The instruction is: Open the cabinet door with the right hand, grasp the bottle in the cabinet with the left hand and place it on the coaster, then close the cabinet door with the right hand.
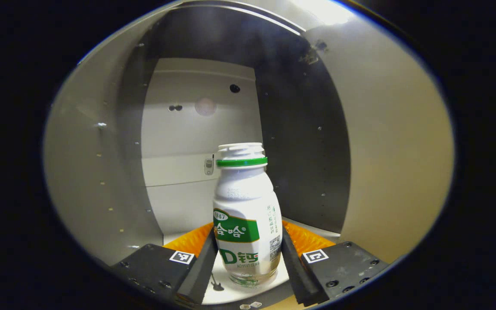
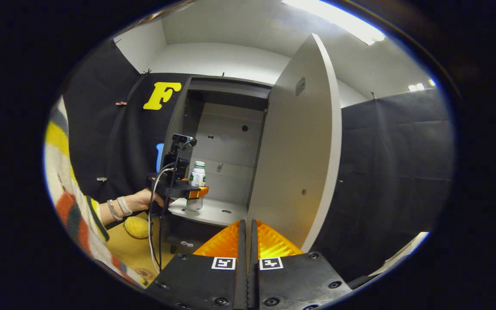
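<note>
In the left gripper view I have the bottle [image 1: 246,215] standing upright on the white shelf [image 1: 226,292] inside the cabinet [image 1: 101,172], right between my left gripper [image 1: 246,258] fingers. The jaws sit either side of its lower body, close against it; whether both pads truly press I cannot tell, so I won't call it clamped. It is a small white plastic bottle with a green ring under a wide threaded neck and no cap that I can see. It looks empty, or nearly so, towards its clear base. I judge it light, fairly stiff and smooth, so it could tip or slip. The waist across the label is the place to hold, low enough to keep it upright. The label is green and white with Chinese characters, a big "D", "1987" in a small badge, a printed date line and a QR code; the finer print is too small to read.

In the right gripper view the door [image 2: 299,150] stands wide open on the right. The right gripper [image 2: 246,241] hangs near its edge, jaws together on nothing. Farther off, left, a hand [image 2: 144,200] holds the left gripper at the bottle on the shelf. A yellow thing [image 2: 137,227] lies on the table [image 2: 123,249] below — I can't tell if it is the coaster.
</note>
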Demonstrator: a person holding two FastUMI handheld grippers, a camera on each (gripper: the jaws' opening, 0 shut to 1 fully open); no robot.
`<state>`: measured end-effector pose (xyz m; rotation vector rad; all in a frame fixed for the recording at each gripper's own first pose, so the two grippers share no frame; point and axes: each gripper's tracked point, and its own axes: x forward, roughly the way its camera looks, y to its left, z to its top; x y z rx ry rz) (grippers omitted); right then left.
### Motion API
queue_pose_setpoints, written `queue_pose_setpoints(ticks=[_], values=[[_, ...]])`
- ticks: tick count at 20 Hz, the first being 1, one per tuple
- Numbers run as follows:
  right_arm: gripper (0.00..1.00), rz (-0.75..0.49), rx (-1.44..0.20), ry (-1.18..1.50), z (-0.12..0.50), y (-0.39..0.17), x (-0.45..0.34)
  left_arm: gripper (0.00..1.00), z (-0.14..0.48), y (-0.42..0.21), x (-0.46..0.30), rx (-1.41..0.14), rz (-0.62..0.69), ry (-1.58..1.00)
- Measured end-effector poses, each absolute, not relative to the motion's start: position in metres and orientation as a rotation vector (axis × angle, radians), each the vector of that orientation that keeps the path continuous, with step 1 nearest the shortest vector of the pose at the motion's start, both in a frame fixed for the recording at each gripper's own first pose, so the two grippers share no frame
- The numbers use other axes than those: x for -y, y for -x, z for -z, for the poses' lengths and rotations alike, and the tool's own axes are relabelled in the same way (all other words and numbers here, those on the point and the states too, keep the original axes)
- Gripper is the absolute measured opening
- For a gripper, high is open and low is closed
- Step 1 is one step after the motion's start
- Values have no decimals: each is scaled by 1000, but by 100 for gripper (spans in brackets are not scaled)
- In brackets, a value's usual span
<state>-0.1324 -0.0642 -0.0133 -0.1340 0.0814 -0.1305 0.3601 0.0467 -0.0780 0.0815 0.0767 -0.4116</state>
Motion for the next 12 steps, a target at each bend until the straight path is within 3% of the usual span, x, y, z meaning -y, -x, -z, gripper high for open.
queue_pose_setpoints(ticks=[7,11,12], values=[[5,2,-94,67,36,105,22,77,81,-270,-114,-75,362,-31],[5,-175,-118,90,61,91,-20,77,102,-212,-155,-103,222,-3],[10,-234,-121,98,67,85,-33,77,107,-197,-167,-102,166,-14]])
